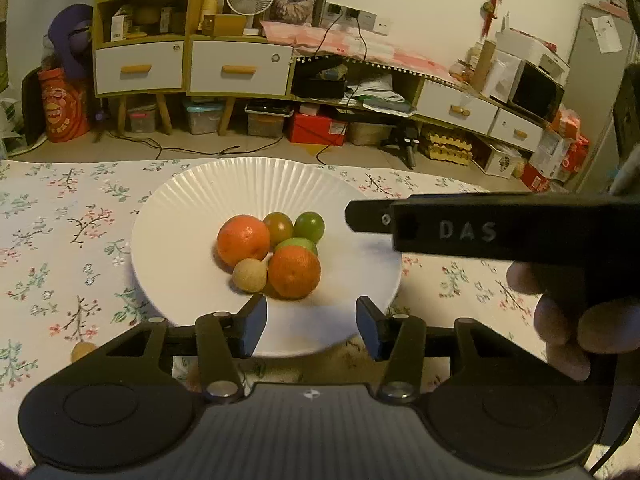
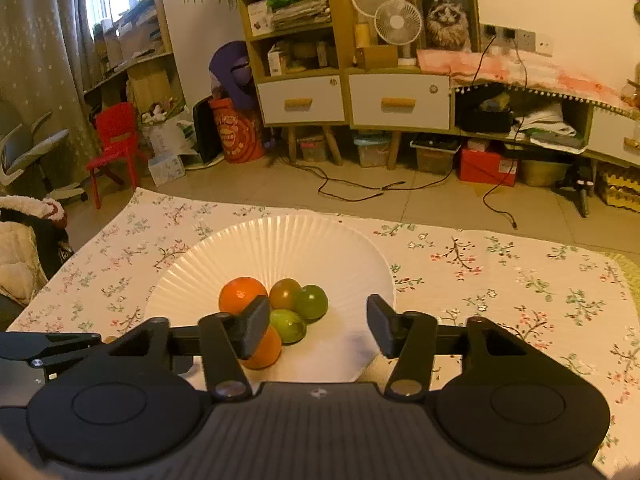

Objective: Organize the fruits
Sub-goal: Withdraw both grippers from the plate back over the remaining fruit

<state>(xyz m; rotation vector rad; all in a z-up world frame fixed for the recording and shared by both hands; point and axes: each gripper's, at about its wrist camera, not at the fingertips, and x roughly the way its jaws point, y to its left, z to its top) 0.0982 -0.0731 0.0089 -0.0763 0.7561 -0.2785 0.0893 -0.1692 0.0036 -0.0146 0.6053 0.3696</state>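
A white fluted plate (image 1: 192, 208) on the floral cloth holds two oranges (image 1: 243, 240) (image 1: 294, 272), a small beige round fruit (image 1: 250, 275) and three green-brown fruits (image 1: 309, 226). My left gripper (image 1: 311, 324) hovers over the plate's near rim, open, with nothing between its fingers. In the right wrist view my right gripper (image 2: 319, 326) stands open above the same plate (image 2: 280, 248). Its left finger covers part of the near orange (image 2: 266, 350), and bare plate shows in the gap. Another small beige fruit (image 1: 82, 351) lies on the cloth left of the plate.
The table's far edge (image 2: 440, 226) runs just behind the plate. Past it are floor, cables and a wooden cabinet (image 2: 348, 96) with drawers. A person's fingers (image 1: 560, 320) hold the right gripper's body at the right. A red chair (image 2: 116, 140) stands far left.
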